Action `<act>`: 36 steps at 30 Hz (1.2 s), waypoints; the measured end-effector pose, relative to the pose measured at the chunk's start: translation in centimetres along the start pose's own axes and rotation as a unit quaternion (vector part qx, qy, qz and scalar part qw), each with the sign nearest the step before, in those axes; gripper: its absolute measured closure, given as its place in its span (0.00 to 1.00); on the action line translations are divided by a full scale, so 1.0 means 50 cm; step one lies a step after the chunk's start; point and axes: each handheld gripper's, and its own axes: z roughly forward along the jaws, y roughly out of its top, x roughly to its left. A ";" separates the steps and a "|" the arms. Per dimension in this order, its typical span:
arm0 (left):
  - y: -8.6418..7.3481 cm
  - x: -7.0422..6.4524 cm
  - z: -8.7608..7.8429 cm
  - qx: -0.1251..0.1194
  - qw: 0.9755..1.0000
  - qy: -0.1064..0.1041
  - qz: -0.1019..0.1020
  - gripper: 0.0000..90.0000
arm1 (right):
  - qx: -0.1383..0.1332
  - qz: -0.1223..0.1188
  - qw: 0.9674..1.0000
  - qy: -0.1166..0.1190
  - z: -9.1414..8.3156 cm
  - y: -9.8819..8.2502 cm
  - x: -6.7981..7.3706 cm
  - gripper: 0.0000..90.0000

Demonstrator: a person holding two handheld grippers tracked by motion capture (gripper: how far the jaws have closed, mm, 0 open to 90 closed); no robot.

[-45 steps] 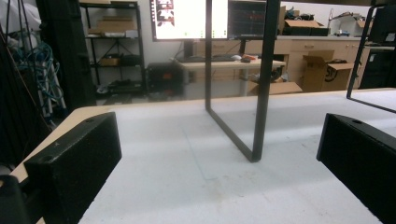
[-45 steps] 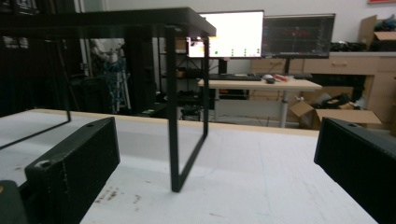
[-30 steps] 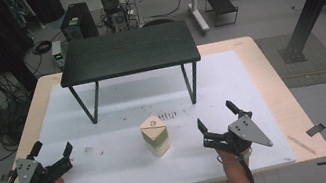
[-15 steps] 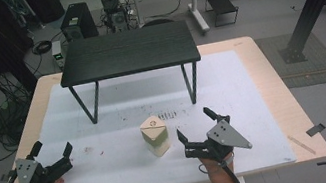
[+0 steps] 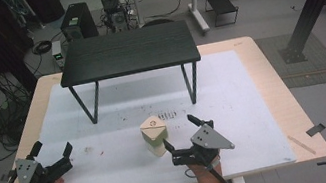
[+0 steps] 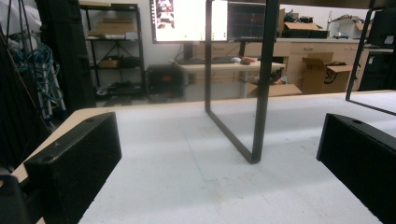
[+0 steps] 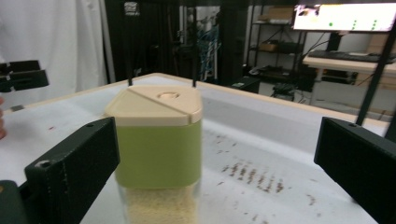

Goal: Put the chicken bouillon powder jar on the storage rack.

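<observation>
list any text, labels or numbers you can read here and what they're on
No text can be read for certain.
Cardboard box: dark printed mark, too blurred to read.
Monitors: screen content too small to read.
Screen: bright with coloured dots, no legible words.
Green container's lid: round embossed mark, no lettering visible.
White table mat: small dark marks, illegible.

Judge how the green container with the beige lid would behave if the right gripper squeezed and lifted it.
The container looks like rigid plastic, so it should hold shape. Its smooth walls may slip. The pale grains seem to fill only the clear bottom, so it is probably light and steady, though standing taller than wide, a high push could tip it.
</observation>
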 end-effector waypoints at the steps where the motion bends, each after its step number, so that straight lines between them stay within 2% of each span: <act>1: 0.000 0.000 0.000 0.000 1.000 0.000 0.000 0.00 | 0.005 -0.001 1.000 0.008 0.005 -0.003 0.005 0.00; 15: 0.000 0.000 -0.001 -0.001 1.000 0.001 0.000 0.00 | 0.035 0.000 0.998 0.043 0.039 -0.020 0.031 0.00; 36: 0.000 0.000 -0.001 -0.003 1.000 0.001 -0.001 0.00 | 0.080 0.002 0.996 0.046 0.086 -0.036 0.042 0.00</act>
